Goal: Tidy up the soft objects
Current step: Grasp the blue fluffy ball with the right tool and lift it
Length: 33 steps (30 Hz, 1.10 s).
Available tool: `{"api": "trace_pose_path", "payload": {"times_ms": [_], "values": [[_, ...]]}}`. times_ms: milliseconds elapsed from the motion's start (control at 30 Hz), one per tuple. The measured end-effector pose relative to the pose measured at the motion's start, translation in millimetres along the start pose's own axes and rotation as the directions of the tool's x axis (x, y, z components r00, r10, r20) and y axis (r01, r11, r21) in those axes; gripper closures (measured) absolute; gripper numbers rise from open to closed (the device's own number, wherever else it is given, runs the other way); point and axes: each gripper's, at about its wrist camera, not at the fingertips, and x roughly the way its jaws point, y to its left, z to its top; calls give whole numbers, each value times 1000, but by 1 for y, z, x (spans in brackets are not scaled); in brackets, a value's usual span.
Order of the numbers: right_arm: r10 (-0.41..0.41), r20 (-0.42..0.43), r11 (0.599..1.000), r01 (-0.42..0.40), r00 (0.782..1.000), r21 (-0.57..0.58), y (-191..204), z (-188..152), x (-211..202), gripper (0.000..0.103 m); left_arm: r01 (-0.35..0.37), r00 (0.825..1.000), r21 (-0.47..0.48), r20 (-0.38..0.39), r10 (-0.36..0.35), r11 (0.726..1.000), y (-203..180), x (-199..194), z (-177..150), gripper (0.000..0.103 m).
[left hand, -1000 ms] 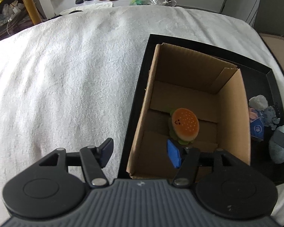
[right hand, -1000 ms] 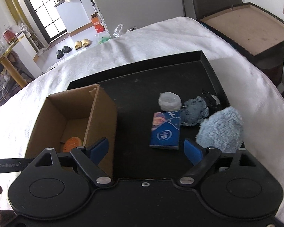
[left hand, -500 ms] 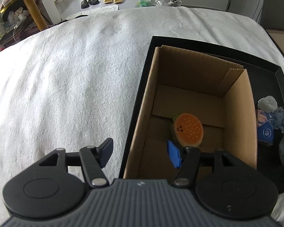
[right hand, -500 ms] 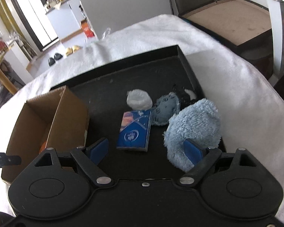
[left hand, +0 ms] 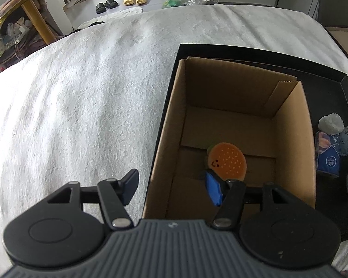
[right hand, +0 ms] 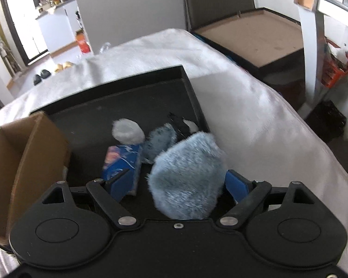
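White fleecy cloth (left hand: 81, 106) covers the work surface; on it sits a shallow black tray (right hand: 132, 102), with a doorway, slippers and household clutter in the background.

Inside the tray, at its left end, stands an open cardboard box (left hand: 171, 120). A plush burger toy (left hand: 227, 162) with an orange seeded bun and a small face lies on the box floor, near the box's near end.

Left gripper (left hand: 171, 185): jaws stand partly apart with nothing between the pads. Its two fingers straddle the left wall of the box; one finger (left hand: 130, 185) is over the cloth outside the box, the other, blue-padded, is over the box interior, just in front of the burger toy. Contact with the toy cannot be confirmed.

Right gripper (right hand: 178, 183): jaws stand wide. A fluffy light-blue plush (right hand: 188, 173) sits between the fingers, closer to the right pad. Whether either pad presses on it cannot be told; the view is motion-blurred.

Beside the plush, toward the box, lies a blue tissue packet (right hand: 121, 162), partly behind the left finger. Beyond it rest a white fluffy ball (right hand: 127, 132) and a grey-blue plush (right hand: 159, 141), close together. A small black-and-white item (right hand: 185, 125) sits at the tray's right wall; its identity is unclear.
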Motion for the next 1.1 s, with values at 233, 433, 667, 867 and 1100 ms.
{"api": "trace_pose_path", "payload": {"times_ms": [233,433,667,867,1100], "values": [[-63,-35,998,63,997,-21,0,-5,21,23,11,1000,21,-1,-11,1000,-9,-1,-1,42],[-37,-40,999,36,999,-30,-1,-8,20,52,17,1000,17,1,-17,1000,-8,-3,-2,41],[-20,-49,999,19,999,-29,-1,-7,15,55,28,1000,20,9,-28,999,-4,-5,-3,41],[9,-45,999,-11,999,-30,5,1,2,55,40,999,20,27,-41,999,1,-9,-4,41],[83,-27,993,-85,996,-88,31,18,-21,55,68,997,-7,41,-68,998,12,-10,-2,42]]}}
